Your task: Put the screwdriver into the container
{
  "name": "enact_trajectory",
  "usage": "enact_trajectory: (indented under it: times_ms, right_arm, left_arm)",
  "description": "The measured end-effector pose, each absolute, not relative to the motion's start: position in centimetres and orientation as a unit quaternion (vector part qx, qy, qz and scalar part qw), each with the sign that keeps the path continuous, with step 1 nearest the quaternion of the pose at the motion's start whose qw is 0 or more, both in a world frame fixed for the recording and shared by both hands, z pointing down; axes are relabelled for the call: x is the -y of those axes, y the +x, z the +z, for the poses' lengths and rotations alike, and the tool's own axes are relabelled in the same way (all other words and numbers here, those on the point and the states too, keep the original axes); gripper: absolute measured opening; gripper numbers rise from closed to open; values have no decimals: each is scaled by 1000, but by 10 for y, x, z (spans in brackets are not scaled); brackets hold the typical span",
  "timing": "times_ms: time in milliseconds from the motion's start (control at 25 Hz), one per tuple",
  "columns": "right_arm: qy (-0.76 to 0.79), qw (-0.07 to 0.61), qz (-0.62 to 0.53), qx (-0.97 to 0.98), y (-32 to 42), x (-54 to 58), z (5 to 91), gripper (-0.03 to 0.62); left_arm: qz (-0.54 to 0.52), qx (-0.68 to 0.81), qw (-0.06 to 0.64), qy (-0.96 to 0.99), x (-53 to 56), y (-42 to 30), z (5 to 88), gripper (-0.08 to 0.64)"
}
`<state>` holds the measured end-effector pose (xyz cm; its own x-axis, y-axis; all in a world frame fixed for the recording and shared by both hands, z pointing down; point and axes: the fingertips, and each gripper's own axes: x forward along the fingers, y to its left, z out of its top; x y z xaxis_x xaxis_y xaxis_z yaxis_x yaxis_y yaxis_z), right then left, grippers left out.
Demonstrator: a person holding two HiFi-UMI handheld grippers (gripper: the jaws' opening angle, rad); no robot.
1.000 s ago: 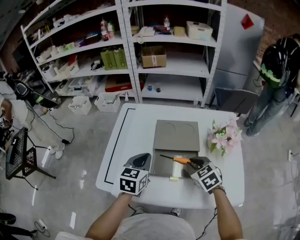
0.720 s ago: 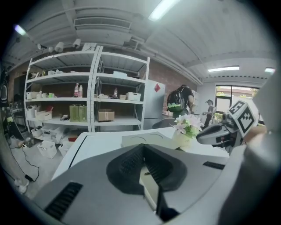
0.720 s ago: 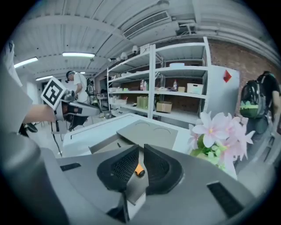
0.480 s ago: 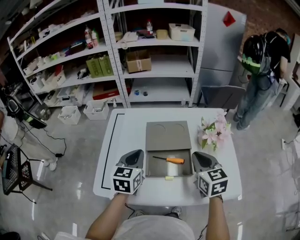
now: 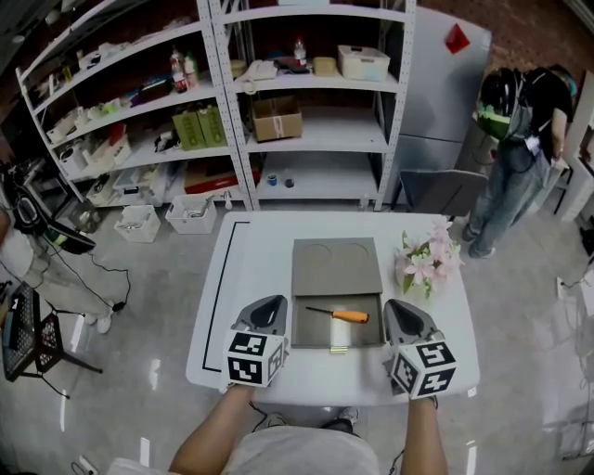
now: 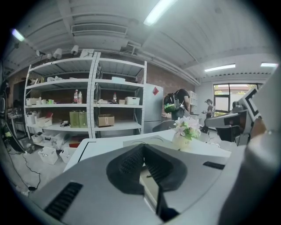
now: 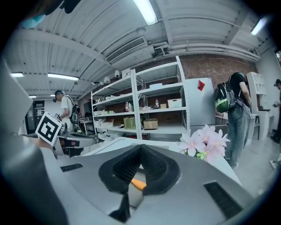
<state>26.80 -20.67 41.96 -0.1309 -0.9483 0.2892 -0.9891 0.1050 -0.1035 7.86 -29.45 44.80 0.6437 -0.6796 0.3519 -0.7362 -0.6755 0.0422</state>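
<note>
Your right tongs (image 5: 402,314) have let go, pulled back and closed empty; your left tongs (image 5: 268,311) are closed and empty too. Between them the screwdriver (image 5: 339,314) now lies inside the container (image 5: 306,336) on the table (image 5: 251,269). The task looks done.

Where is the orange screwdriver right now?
In the head view, the screwdriver lies inside the open gray box, between the left gripper and the right gripper.

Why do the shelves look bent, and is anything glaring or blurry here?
Head view: wide lens bows the shelves, and the floor shows glossy glare. Left gripper view: black rounded corners, ceiling lamp washed out. Right gripper view: same curving, blurred edges.
</note>
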Motion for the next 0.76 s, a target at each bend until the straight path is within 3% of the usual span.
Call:
enact_trajectory:
  times_ms: [760]
  right_arm:
    - [641,103,138,748,259,214,435,3]
  left_arm:
    - [156,400,108,897,297,70,456,5]
